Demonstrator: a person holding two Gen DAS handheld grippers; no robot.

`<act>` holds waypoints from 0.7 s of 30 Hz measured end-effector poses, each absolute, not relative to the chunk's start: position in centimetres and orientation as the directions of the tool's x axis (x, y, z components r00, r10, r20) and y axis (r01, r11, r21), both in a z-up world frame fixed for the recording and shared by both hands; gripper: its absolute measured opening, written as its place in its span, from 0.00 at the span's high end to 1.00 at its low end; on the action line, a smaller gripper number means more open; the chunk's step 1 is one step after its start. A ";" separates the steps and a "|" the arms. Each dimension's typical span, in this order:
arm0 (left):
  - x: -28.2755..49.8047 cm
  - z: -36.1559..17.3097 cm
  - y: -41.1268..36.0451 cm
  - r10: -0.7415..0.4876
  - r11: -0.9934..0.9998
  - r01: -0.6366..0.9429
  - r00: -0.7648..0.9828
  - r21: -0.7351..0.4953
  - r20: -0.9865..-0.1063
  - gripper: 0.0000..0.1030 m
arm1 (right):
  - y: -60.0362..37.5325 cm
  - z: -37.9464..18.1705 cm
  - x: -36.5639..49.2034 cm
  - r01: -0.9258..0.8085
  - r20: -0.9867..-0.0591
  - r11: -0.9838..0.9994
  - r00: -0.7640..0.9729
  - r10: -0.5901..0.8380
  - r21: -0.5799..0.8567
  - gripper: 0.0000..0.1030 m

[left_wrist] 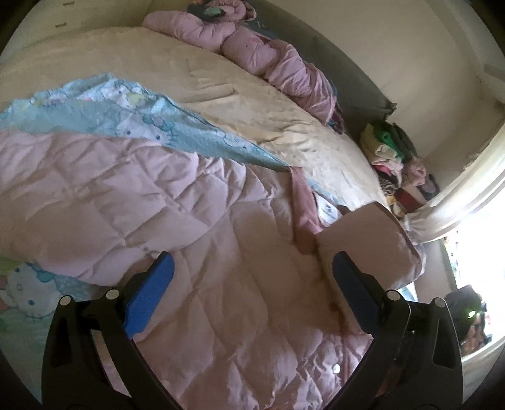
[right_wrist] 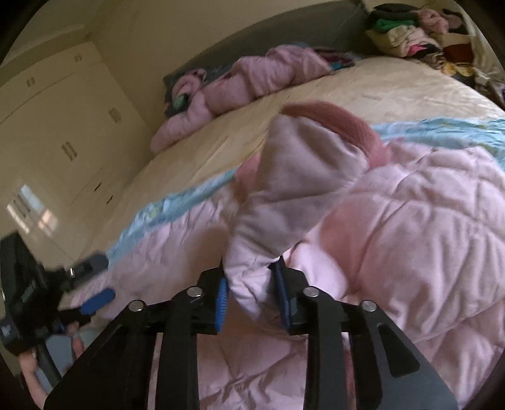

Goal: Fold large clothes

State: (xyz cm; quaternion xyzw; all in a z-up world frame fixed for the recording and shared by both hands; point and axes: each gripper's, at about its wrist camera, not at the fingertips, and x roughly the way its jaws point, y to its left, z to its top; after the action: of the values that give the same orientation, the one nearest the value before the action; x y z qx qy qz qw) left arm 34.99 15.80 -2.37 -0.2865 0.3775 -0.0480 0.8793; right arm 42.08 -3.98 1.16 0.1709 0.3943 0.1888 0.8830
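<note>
A: What is seen from the left wrist camera?

B: A pale pink quilted jacket (left_wrist: 195,239) is spread across the lower and middle part of the frame, on a bed (left_wrist: 252,104) covered in cream fabric. A light blue printed sheet (left_wrist: 132,110) is seen at the left, tucked under the jacket's upper edge. The left gripper (left_wrist: 252,268) is held over the jacket near the bottom of the frame; its blue-padded jaws are spread wide, with nothing pinched between them. A snap button (left_wrist: 336,368) is visible on the jacket at lower right.

A: And from the right wrist camera?

B: The right gripper (right_wrist: 252,293) is seen at bottom centre. A fold of the pink jacket (right_wrist: 394,220), which looks like a sleeve (right_wrist: 293,195), is lodged between its blue pads. The jaws are partly apart, and whether the fabric is still pressed cannot be told through the blur. The sleeve rises toward the middle of the frame, ending in a darker pink cuff (right_wrist: 353,126).

A: What else is shown?

B: A second pink padded garment (right_wrist: 240,82) is bunched along the far side of the bed. A pile of mixed clothes (right_wrist: 410,28) is stacked at upper right. Cream wardrobe doors (right_wrist: 56,126) fill the left, and the other gripper is glimpsed blurred at lower left.
</note>
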 end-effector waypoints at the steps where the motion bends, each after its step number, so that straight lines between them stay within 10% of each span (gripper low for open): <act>1: 35.0 -2.5 15.8 -0.307 0.827 -0.134 0.706 -0.546 -0.638 0.09 | -3.2 0.9 41.9 -0.224 -0.639 0.870 0.603 0.477 0.438 0.67; 13: 35.9 -4.1 16.3 -0.440 0.741 -0.106 0.670 -0.664 -0.598 0.09 | 0.6 -0.2 40.0 -0.359 -0.678 0.831 0.482 0.556 0.426 0.26; 21: 36.8 -6.5 14.5 -0.473 0.747 -0.099 0.616 -0.658 -0.630 0.09 | -2.7 1.3 38.0 -0.324 -0.632 0.793 0.481 0.607 0.516 0.27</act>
State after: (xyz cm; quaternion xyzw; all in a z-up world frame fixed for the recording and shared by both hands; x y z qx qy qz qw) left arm 36.84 14.49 -6.50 -0.3379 0.4233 -0.1121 0.8331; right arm 37.97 -2.73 1.35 0.1656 0.4282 0.2755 0.8446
